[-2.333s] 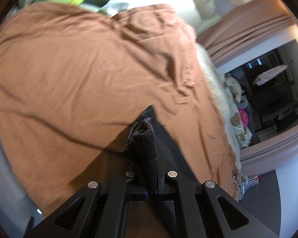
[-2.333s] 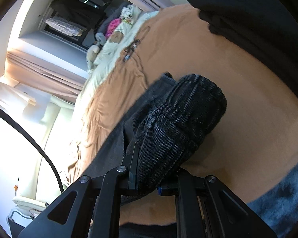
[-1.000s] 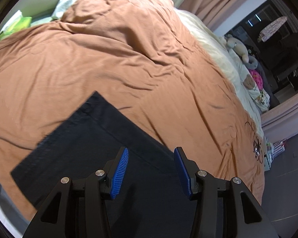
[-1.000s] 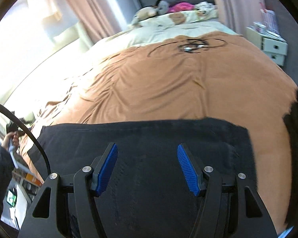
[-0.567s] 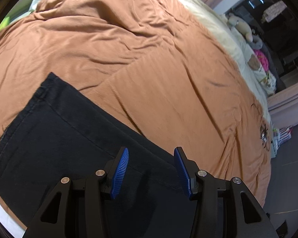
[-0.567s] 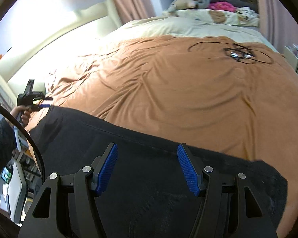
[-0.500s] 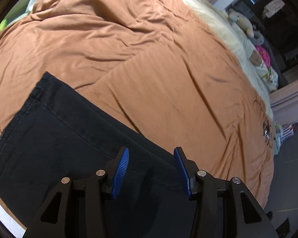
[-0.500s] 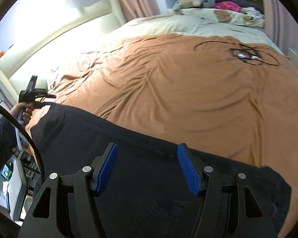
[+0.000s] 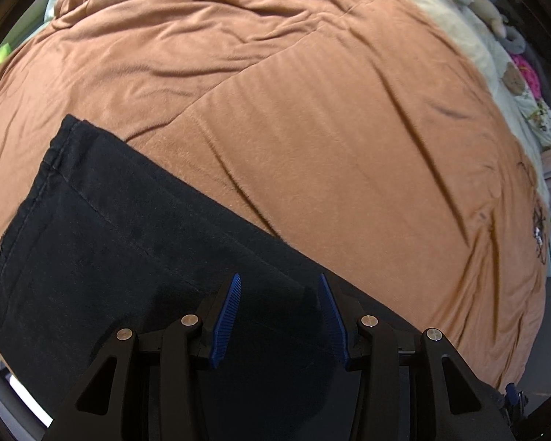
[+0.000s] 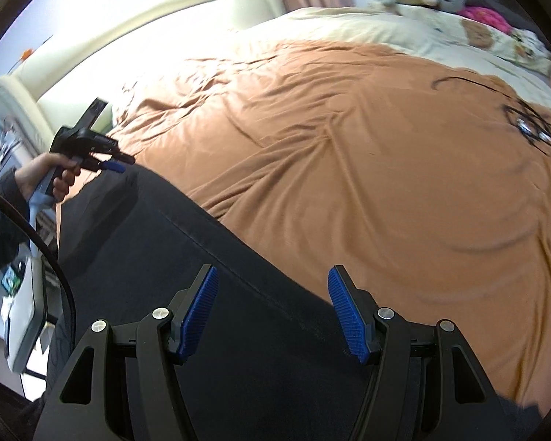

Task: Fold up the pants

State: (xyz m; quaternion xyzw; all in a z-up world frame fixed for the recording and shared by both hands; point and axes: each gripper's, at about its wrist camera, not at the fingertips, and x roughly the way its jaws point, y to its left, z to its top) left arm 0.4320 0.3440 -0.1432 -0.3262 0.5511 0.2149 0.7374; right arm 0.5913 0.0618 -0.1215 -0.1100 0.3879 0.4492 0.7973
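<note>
Black pants (image 9: 136, 242) lie flat along the near edge of a bed covered with an orange-brown blanket (image 9: 312, 128). The hem end of the pants shows at the left in the left wrist view. My left gripper (image 9: 278, 283) is open and empty, hovering just above the pants. In the right wrist view the pants (image 10: 209, 275) stretch from lower right to upper left. My right gripper (image 10: 272, 275) is open and empty above them. The left gripper also shows in the right wrist view (image 10: 117, 163), held in a hand at the pants' far end.
A cream headboard (image 10: 136, 25) and cream pillows with soft toys (image 10: 440, 11) are at the far side. A black cable with a small device (image 10: 529, 128) lies on the blanket at right. Furniture and a screen (image 10: 14, 279) stand beside the bed at left.
Both grippers let go of the pants, which were laid out flat on the blanket. Both grippers then opened wide, and the right one swung left along the pants.
</note>
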